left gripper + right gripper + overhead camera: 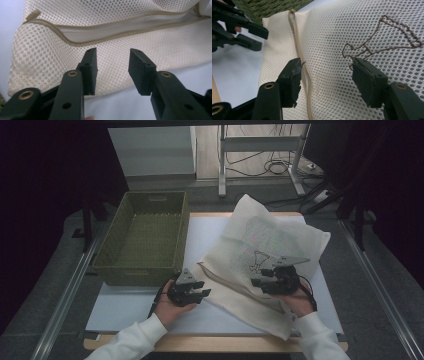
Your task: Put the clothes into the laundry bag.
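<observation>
While both grippers, left (199,289) and right (261,277), are hanging open and empty, each should be pinching the mesh bag (265,255) near its zip (120,31).

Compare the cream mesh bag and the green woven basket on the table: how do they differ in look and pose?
The mesh bag is cream, soft and lies flat and crumpled, while the basket is green, stiff and stands upright with walls. The mesh bag has a zipper and a stitched brown outline; the basket is plain and open on top. The mesh bag lies under the right gripper; the basket stands apart. Both rest on the white table top.
</observation>
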Demonstrator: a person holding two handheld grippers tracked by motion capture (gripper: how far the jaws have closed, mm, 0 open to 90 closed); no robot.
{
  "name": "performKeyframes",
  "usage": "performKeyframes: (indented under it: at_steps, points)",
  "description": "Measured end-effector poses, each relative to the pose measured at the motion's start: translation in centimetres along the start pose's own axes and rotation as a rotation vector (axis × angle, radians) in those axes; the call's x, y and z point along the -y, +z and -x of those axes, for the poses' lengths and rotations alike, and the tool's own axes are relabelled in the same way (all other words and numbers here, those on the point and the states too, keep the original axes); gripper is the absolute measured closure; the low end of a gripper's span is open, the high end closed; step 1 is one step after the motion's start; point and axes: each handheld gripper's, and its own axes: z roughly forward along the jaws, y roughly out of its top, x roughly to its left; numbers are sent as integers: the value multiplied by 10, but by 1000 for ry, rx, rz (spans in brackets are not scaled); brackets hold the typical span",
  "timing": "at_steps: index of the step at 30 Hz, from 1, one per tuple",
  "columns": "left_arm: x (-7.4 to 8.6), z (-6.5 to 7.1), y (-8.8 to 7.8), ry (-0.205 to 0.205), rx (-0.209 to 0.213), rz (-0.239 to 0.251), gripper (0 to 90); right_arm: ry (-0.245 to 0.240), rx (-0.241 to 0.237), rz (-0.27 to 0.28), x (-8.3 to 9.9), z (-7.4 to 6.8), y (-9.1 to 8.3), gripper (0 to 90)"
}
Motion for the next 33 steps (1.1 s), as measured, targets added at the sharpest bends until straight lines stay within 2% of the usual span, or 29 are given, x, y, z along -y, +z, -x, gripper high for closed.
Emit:
performKeyframes:
  at_steps: [4, 10, 14, 20, 28, 33]
  points:
    - [2, 1, -3, -2, 4, 0, 539, 8, 8, 2, 2, 1, 3, 382]
    - [5, 4, -8, 9, 11, 7, 495, -6, 20, -3, 5, -4, 7, 371]
    - [8, 7, -9, 11, 6, 4, 438, -12, 40, 8, 5, -9, 7, 346]
    - [12, 14, -17, 37, 6, 3, 388, -12, 63, 42, 7, -17, 1, 343]
    - [17, 15, -27, 45, -9, 12, 352, 0, 60, 47, 29, -23, -5, 326]
    - [25, 13, -36, 46, -27, 14, 344, -11, 61, 56, 44, -26, -10, 321]
